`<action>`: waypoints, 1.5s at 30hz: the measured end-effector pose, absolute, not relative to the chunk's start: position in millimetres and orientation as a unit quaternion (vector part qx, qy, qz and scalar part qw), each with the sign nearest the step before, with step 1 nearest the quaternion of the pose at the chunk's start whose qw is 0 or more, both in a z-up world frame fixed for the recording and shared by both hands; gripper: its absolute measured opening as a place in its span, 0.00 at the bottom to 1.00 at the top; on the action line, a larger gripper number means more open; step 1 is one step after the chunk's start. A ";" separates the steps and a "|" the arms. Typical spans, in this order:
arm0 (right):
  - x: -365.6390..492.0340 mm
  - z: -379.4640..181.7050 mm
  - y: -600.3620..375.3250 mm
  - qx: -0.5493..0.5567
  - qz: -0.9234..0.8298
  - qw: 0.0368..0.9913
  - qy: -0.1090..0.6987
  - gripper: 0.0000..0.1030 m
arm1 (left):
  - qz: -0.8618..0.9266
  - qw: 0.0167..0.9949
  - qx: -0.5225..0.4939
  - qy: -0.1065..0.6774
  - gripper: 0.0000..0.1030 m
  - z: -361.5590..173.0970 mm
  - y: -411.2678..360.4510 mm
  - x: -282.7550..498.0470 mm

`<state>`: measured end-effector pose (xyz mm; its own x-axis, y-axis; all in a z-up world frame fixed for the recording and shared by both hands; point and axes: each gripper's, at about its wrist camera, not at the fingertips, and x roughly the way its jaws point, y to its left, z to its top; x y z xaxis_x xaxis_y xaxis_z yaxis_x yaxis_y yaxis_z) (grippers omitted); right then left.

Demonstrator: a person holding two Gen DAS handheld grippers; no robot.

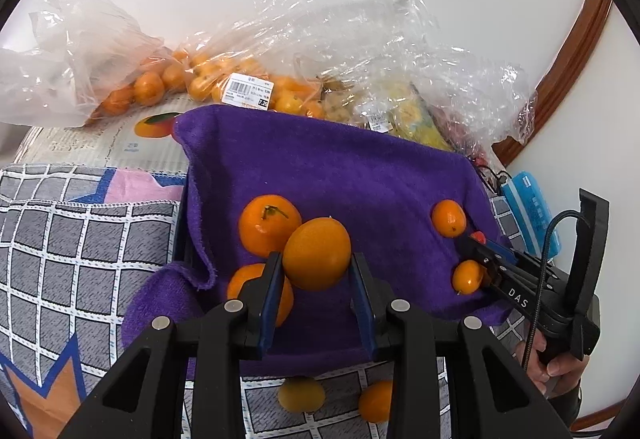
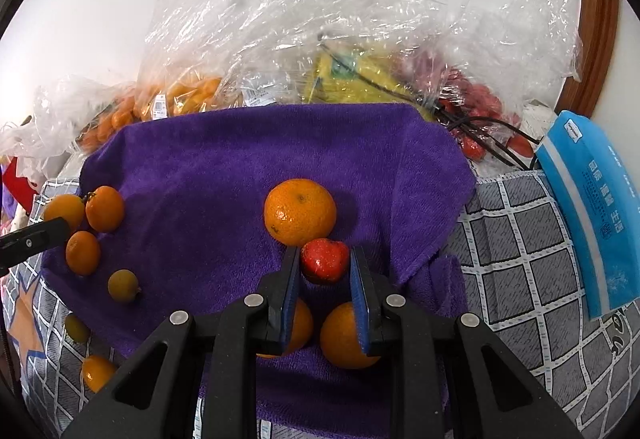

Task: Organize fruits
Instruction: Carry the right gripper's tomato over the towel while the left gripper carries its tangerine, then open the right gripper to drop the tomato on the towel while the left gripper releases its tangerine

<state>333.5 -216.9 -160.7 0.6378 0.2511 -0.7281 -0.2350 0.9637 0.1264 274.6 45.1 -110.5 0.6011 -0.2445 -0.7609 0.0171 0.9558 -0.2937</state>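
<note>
My left gripper is shut on a smooth orange fruit just above the purple towel. Two mandarins lie touching beside it on the towel. My right gripper is shut on a small red strawberry, low over the purple towel and right in front of a big mandarin. Two more oranges lie under its fingers. The left wrist view shows the right gripper between two small oranges. At the right view's left edge the left gripper shows.
Clear plastic bags of small oranges, yellow and red fruit are piled behind the towel against the wall. A blue packet lies at the right on the checkered cloth. Loose small fruits lie off the towel's near edge.
</note>
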 end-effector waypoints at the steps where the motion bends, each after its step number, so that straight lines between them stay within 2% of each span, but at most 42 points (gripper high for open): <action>1: 333.4 -160.6 -217.0 0.010 0.135 0.905 0.403 0.24 | -0.074 0.885 -0.129 0.441 0.30 -110.7 44.0 275.1; 11: 330.3 -158.7 -215.6 0.008 0.136 0.906 0.401 0.27 | -0.074 0.883 -0.117 0.448 0.31 -111.8 33.5 277.6; 33: 298.7 -131.3 -232.5 0.027 0.139 0.924 0.356 0.28 | -0.064 0.873 -0.106 0.472 0.31 -125.9 3.2 300.3; 45: 296.7 -134.9 -236.2 0.031 0.137 0.923 0.359 0.28 | -0.052 0.870 -0.102 0.480 0.31 -135.2 -3.1 308.4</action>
